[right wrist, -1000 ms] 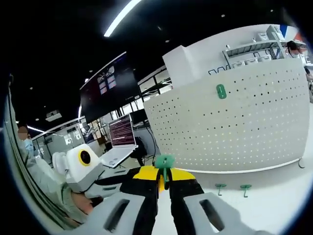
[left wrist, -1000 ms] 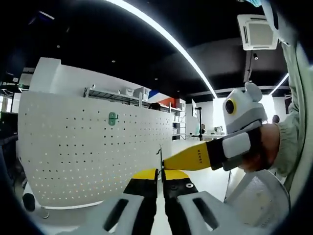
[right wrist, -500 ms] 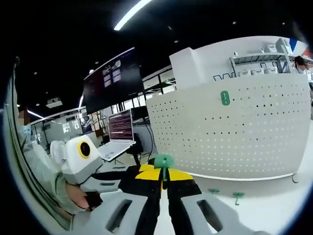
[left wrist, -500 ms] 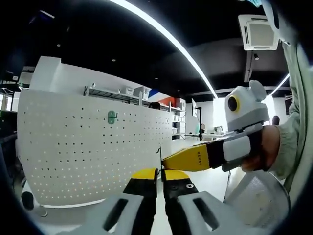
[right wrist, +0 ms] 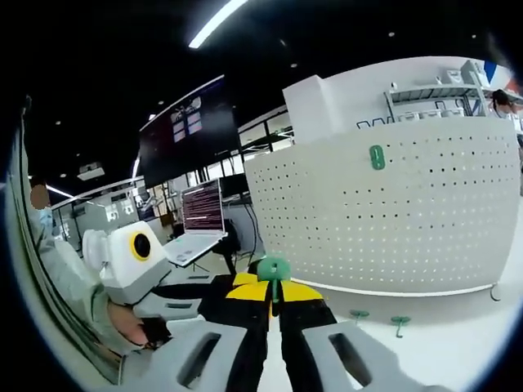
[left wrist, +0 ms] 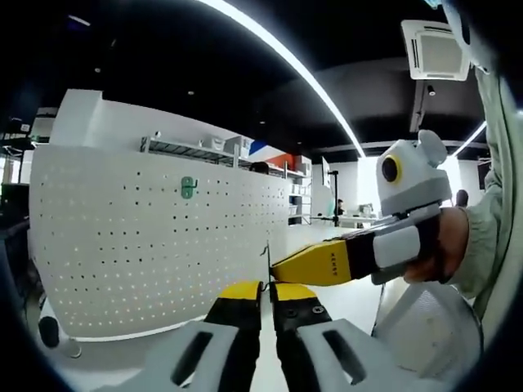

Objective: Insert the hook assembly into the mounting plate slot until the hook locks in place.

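The right gripper [right wrist: 274,298] held a green hook [right wrist: 273,269] pinched between closed jaws, stem upright, round head on top. The left gripper [left wrist: 267,296] had jaws together on the same thin stem. Two spare hooks [right wrist: 379,318] lay on the bench [right wrist: 458,327]. Farther off stood the white pegboard [right wrist: 425,220] bearing a green mounting plate [right wrist: 377,157], its long axis vertical.

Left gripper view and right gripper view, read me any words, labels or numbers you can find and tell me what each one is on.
Small dark lettering on the yellow jaw of the right tongs, where they reach into the left gripper view: too small to read.
Lines of text on the open laptop screen in the right gripper view: too blurred to read.
Coloured panels on the large dark wall display: too small to read.
No lettering shows on the white perforated pegboard.
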Available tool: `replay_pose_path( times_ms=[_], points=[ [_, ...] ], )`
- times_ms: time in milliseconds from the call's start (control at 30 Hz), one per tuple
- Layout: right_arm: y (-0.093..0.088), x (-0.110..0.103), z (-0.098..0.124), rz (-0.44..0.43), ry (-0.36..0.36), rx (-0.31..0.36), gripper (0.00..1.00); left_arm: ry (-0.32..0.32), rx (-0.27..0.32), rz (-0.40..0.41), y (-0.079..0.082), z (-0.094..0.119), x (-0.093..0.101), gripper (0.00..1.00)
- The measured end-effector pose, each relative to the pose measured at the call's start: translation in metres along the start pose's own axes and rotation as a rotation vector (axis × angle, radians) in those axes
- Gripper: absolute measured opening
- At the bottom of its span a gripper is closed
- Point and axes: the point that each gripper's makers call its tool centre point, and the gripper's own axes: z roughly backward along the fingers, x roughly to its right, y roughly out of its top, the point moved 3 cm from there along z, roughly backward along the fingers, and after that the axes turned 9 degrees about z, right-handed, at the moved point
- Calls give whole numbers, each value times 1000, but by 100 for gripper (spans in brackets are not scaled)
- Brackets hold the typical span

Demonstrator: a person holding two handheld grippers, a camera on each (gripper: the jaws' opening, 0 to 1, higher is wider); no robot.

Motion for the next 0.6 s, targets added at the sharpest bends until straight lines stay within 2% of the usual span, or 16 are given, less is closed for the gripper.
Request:
replay_pose_path(
  times_ms=[167, 433, 600],
  points=[
    [0, -1, 0, -1, 4, 4, 0, 2, -3, -9, 0, 1, 0, 6],
    [1, -2, 0, 3, 5, 6, 0, 15, -19, -16, -2, 2, 0, 15],
    [1, -2, 0, -7, 5, 7, 1, 26, -35, -9, -5, 3, -1, 25]
  ],
)
